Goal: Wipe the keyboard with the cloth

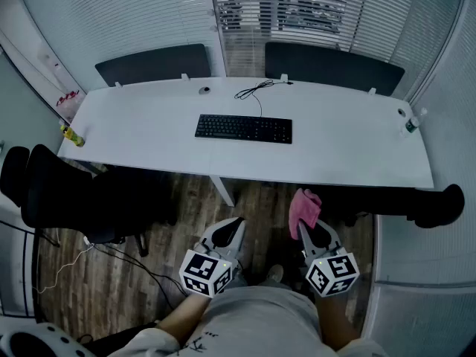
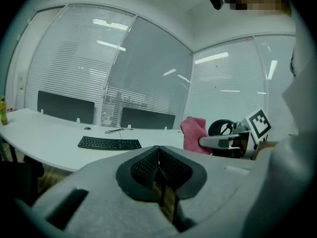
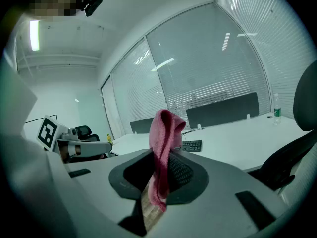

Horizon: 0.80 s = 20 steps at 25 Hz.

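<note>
Right gripper [image 3: 161, 171]: clenched on the pink cloth, held low and near the person, off the near edge of the bench.
Cloth [image 3: 166, 133]: pinched between the right gripper's jaws; one bunched fold stands above them and a short end hangs below. In the head view it sits over the wooden floor, not touching the bench.
Left gripper [image 2: 158, 168]: jaws together with nothing between them, just left of the right gripper and at about the same height.
Keyboard [image 1: 243, 129]: black, flat near the middle of the bench, long side running left to right, well apart from both grippers and the cloth.
Cable [image 1: 257, 91]: black, runs from the keyboard's far edge and lies in loose loops toward the far side.
Bench [image 1: 149, 147]: white, long, with little else on it.
Yellow bottle [image 1: 72, 135]: at the bench's left end, near the edge.
Small bottle [image 1: 409, 126]: at the right end.
Dark panels [image 1: 152, 64]: two, along the far edge, with slatted blinds behind them.
Black chair [image 1: 44, 184]: at the near left, partly under the bench.
Floor [image 1: 111, 274]: wood planks, with thin cables trailing at the left.
</note>
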### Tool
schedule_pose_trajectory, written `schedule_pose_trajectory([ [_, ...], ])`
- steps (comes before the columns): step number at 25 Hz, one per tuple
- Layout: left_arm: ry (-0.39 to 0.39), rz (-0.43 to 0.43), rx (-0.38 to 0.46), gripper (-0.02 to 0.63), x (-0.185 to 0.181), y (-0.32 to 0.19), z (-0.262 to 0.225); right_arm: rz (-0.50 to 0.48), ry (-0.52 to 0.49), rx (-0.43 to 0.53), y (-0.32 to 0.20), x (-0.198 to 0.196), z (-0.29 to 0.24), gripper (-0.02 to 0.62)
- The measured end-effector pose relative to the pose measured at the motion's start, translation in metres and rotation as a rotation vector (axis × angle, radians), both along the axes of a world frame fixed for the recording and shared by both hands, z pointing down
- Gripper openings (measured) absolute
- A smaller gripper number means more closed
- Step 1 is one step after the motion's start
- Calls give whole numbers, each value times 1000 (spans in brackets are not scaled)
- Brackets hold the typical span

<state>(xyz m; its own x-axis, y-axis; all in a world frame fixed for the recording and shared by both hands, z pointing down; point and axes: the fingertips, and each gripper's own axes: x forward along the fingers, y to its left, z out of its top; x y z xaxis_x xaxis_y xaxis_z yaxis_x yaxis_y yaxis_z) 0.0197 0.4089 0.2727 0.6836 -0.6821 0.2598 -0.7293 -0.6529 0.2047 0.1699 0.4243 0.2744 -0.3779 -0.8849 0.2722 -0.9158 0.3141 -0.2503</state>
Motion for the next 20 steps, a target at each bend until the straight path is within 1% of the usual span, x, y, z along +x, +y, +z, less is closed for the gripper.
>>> schedule_pose_trajectory([
  [9, -3, -9, -4, 11, 7, 3, 0, -10, -4, -4, 3, 7, 2, 60],
  [14, -9, -25, -7, 11, 13, 3, 0, 6, -41, -15, 1, 21, 2, 61],
  [20, -12, -50, -4, 11, 30, 0, 1, -24, -46, -28, -2, 38, 8, 61],
])
